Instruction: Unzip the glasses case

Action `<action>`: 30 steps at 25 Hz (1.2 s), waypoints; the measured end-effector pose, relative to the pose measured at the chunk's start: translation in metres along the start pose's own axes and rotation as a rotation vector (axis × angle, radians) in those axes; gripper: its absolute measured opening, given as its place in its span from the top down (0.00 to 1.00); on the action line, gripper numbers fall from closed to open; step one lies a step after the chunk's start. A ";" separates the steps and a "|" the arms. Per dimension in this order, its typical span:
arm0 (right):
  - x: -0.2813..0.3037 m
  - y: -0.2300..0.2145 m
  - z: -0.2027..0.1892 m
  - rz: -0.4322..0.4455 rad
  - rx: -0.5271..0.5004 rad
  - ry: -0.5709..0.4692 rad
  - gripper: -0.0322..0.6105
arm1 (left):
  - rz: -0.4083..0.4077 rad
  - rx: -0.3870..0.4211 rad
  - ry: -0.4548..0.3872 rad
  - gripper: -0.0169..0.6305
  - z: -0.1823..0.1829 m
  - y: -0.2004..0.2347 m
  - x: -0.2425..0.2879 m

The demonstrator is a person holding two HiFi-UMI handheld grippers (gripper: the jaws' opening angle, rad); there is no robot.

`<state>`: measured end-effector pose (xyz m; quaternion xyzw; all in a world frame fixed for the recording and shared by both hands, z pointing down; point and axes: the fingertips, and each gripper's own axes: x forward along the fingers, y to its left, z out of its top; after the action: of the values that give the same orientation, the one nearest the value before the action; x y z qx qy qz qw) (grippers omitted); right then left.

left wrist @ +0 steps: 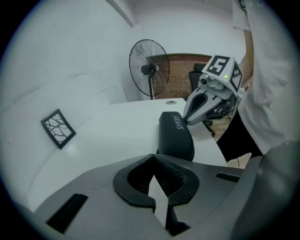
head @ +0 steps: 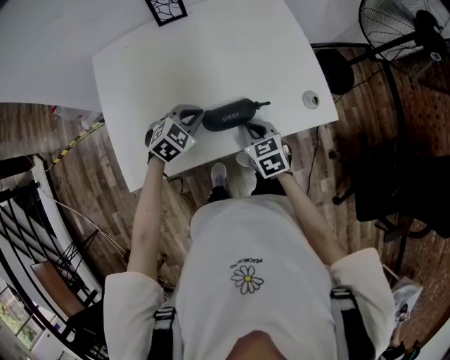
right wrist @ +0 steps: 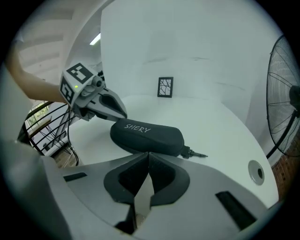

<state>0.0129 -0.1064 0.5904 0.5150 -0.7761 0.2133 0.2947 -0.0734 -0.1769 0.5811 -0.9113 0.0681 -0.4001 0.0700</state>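
Black glasses case (head: 230, 116) laid closed on white table (head: 211, 49). Left gripper (left wrist: 153, 159) jaws pressed together, empty, held just beside case's left end. Right gripper (right wrist: 147, 154) likewise, beside near edge.

In the left gripper view the near end of the glasses case (left wrist: 176, 136) is hidden behind the left claw (left wrist: 154, 161) — the right claw (left wrist: 186, 121) covers part of its right edge. In the head view the top edge cuts off the fan (head: 404, 24) and the patterned card (head: 166, 10).
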 end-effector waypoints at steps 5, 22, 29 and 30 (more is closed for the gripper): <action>0.015 -0.025 0.019 0.021 -0.096 -0.005 0.94 | -0.039 -0.020 -0.014 0.95 0.000 -0.029 -0.007; 0.052 -0.005 0.077 0.243 -0.280 -0.088 0.94 | -0.212 -0.056 -0.091 0.95 0.052 -0.117 0.030; 0.029 -0.022 0.090 0.129 -0.272 -0.156 0.94 | -0.205 -0.106 -0.147 0.95 0.072 -0.102 0.031; 0.022 -0.028 0.090 0.099 -0.252 -0.171 0.94 | -0.207 -0.124 -0.165 0.95 0.076 -0.098 0.027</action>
<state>0.0114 -0.1888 0.5396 0.4513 -0.8435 0.0841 0.2789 0.0072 -0.0799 0.5672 -0.9458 -0.0078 -0.3237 -0.0229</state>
